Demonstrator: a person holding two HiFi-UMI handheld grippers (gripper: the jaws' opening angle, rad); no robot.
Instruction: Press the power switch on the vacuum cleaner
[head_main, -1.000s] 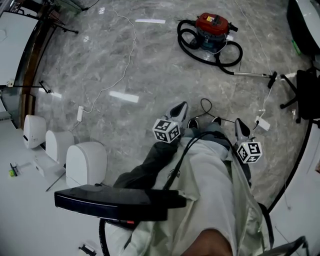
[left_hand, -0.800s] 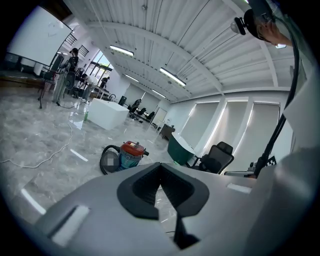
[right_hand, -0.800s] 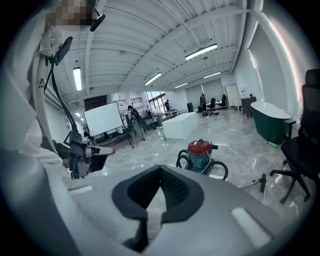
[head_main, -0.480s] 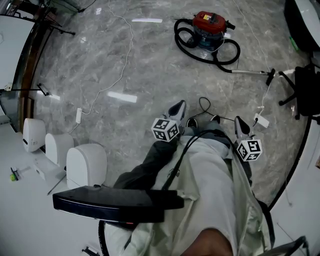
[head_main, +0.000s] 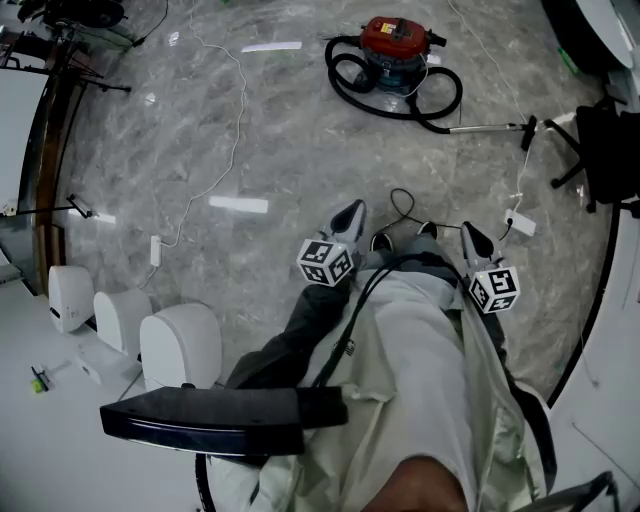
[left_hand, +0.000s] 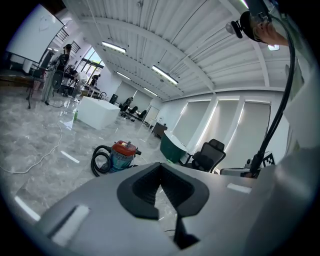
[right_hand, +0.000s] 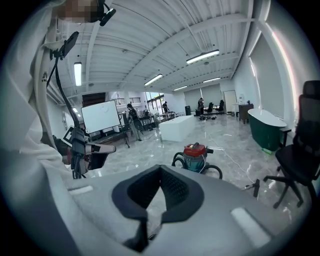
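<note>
Up at the top of the head view, just right of centre, sits the vacuum cleaner (head_main: 392, 45): red lid, teal drum, standing upright on the grey marble floor (head_main: 300, 150). Its black hose (head_main: 345, 75) loops round the base, and its wand (head_main: 485, 128) runs off towards the right edge. A white cable (head_main: 235, 130) snakes down the floor through the upper left.

Both claws are well short of the machine, held low in the middle of the frame over the person's pale jacket (head_main: 420, 380). The left claw (head_main: 352, 212) points up-frame, its marker cube (head_main: 325, 260) just below it. In the left gripper view, the left claw (left_hand: 160, 164) has its tips pressed together with nothing between them, and the vacuum cleaner (left_hand: 122, 155) stands off at middle left.

The right claw (head_main: 467, 233) sits at centre right, also aimed up-frame. From the right gripper view, this claw (right_hand: 160, 166) is closed too, tips meeting, nothing caught in it. The vacuum cleaner (right_hand: 196, 156) is just above and right of those tips, far across the floor. A black office chair (head_main: 605, 150) stands at the right edge.
</note>
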